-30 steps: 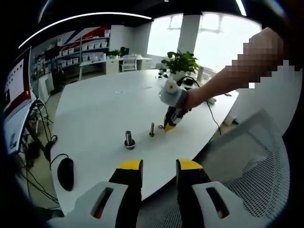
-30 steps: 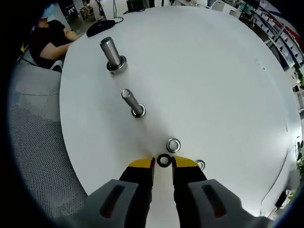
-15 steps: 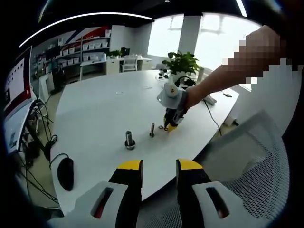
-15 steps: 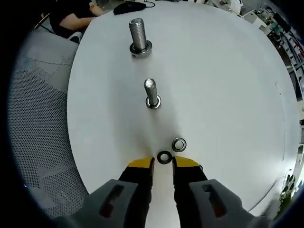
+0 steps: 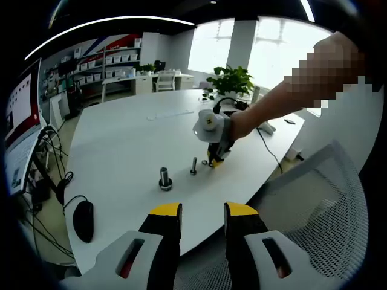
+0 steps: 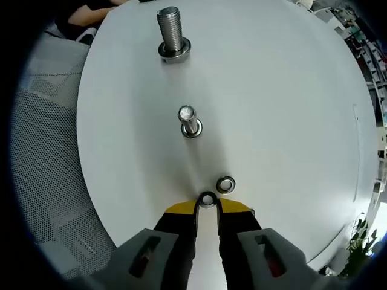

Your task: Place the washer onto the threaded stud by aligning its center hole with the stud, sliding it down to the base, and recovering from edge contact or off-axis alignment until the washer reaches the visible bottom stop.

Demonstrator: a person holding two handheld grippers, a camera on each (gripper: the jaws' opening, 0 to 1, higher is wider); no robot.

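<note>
— Two bolts are standing upright on the white worktop [image 6: 290, 96]: a thin stud [image 6: 188, 121] and a thicker bolt [image 6: 172, 35] beyond it.

— Where is the washer sitting?

— A dark washer [image 6: 207, 200] is being pinched between the tips of the right hand-held gripper [image 6: 207, 207], short of the stud. A second washer [image 6: 225, 184] is lying just beside it.

— And the left hand-held gripper [image 5: 202, 212]?

— It is hanging open and empty, off the worktop's edge.

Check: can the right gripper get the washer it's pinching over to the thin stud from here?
Probably yes. The right gripper has the dark washer between its tips, and bare table lies between it and the thin stud. The silver washer sits off to one side.
</note>
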